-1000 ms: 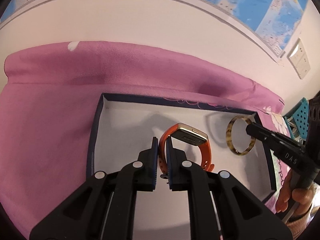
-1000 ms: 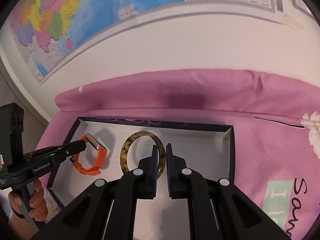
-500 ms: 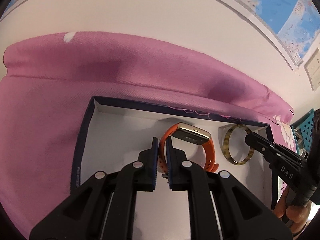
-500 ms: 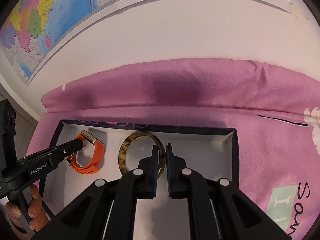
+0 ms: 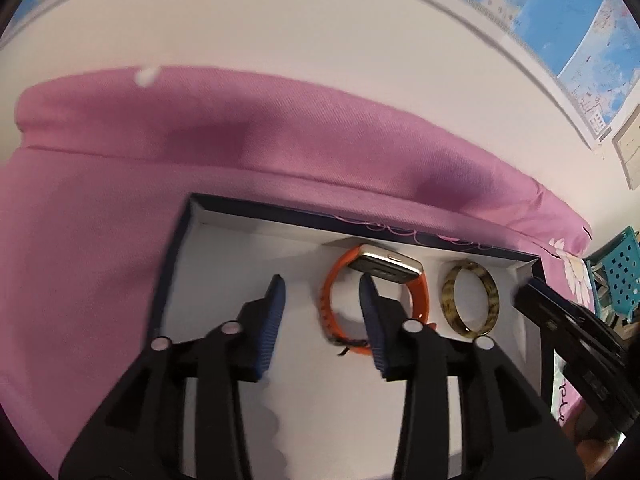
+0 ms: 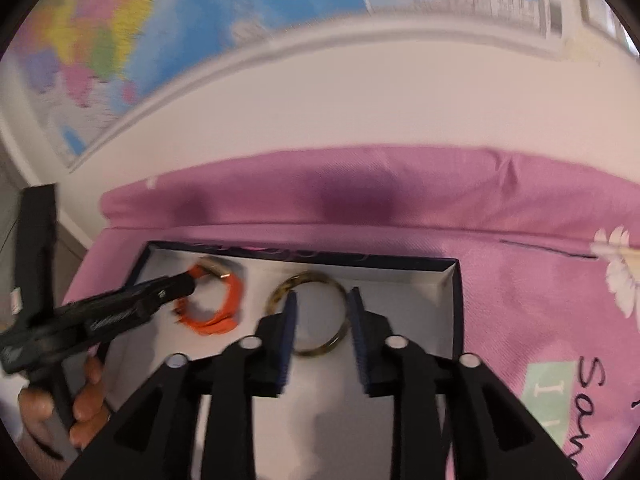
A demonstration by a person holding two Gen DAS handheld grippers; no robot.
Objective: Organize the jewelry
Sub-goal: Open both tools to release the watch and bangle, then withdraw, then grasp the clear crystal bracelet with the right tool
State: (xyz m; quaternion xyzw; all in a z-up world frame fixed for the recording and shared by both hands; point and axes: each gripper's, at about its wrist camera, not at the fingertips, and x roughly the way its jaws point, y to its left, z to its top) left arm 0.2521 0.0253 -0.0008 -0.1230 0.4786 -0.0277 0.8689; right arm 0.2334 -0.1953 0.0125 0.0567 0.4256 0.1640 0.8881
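An orange-strapped watch (image 5: pixel 416 296) with a gold case lies in a shallow white tray with a dark rim (image 5: pixel 176 248). A tortoiseshell bangle (image 5: pixel 490 300) lies to its right. My left gripper (image 5: pixel 322 294) is open above the tray, its right finger over the watch strap, holding nothing. In the right wrist view, my right gripper (image 6: pixel 320 308) is open with the bangle (image 6: pixel 340 340) lying between and beyond its fingers, and the watch (image 6: pixel 224 312) sits to the left. The left gripper (image 6: pixel 184 286) also shows there, near the watch.
The tray (image 6: pixel 456 280) sits on a pink cloth (image 5: pixel 100 240) with flower prints, against a white wall with maps. A teal perforated basket (image 5: pixel 616 272) stands at the far right. The right gripper's body (image 5: pixel 568 332) reaches in from the right.
Both grippers have opened: the left let go of the watch strap and the right let go of the bangle. Both pieces now lie in the tray.
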